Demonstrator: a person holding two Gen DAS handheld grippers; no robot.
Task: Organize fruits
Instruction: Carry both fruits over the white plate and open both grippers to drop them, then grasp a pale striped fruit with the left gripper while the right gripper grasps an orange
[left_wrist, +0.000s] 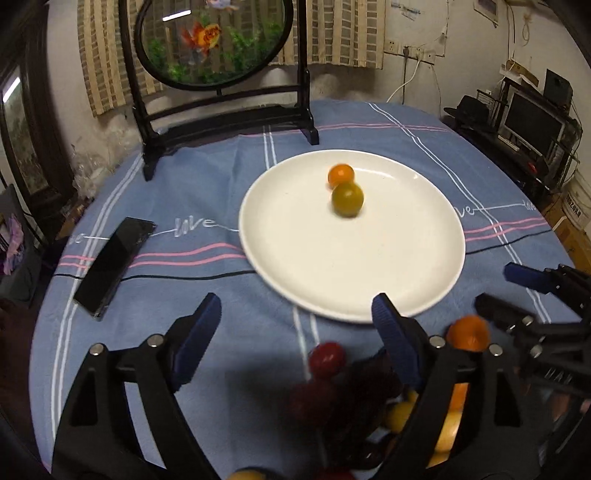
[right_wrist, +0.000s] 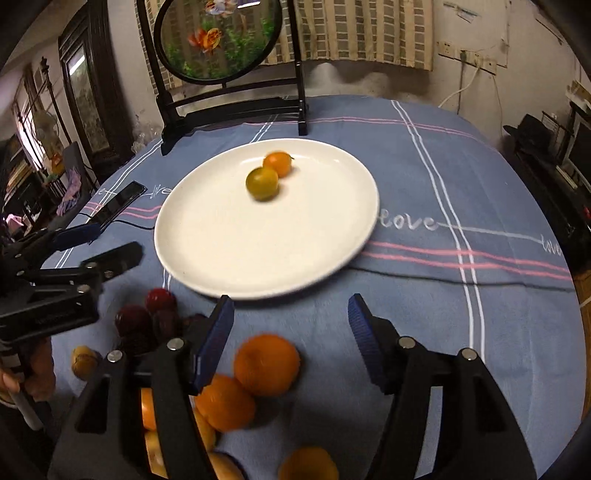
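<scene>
My left claw (left_wrist: 295, 325) is spread wide and holds nothing, hanging over the grapes (left_wrist: 327, 360) near the plate's front rim. My right claw (right_wrist: 290, 325) is just as wide and empty, above the pile of oranges (right_wrist: 266, 363) on the desk (right_wrist: 461, 314). On the white plate (right_wrist: 240, 254) a greenish orange (right_wrist: 262, 183) touches a small orange one (right_wrist: 277, 163).

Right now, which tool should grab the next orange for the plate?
Probably the right tool. It is open, and an orange lies on the cloth just in front of it, between its fingers. The left tool, also open, hangs nearer the dark red fruits. The white plate is close ahead.
</scene>
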